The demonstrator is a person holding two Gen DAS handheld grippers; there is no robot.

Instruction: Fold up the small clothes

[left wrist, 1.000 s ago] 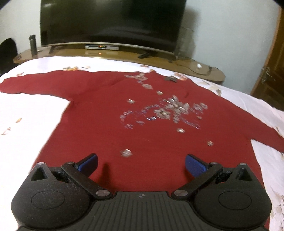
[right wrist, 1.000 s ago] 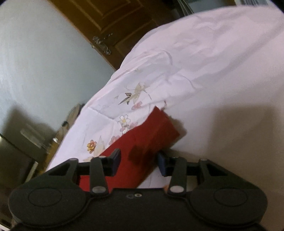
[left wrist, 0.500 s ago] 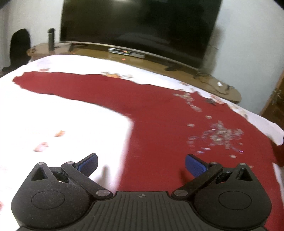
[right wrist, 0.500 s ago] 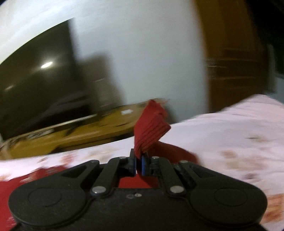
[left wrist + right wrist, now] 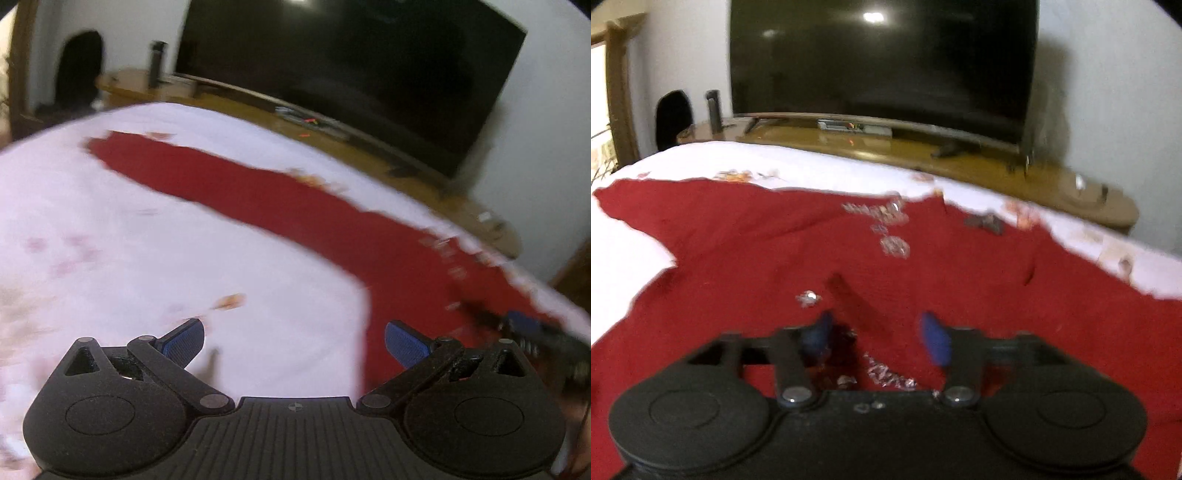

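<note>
The red top [image 5: 923, 280] lies flat on the white bed sheet [image 5: 110, 229], silver sequins down its front (blurred in both views). Its long sleeve [image 5: 229, 184] stretches toward 10 o'clock in the left view. The right hand-held gripper [image 5: 879, 334] hovers over the body, jaws opening, nothing between them. The left hand-held gripper [image 5: 293, 341] gapes wide over sheet and hem edge. A television [image 5: 879, 62] stands at 12 o'clock on a wooden desk [image 5: 960, 155].

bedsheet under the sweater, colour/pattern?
Bedsheet: white with small orange floral prints, best seen in the right wrist view.
</note>
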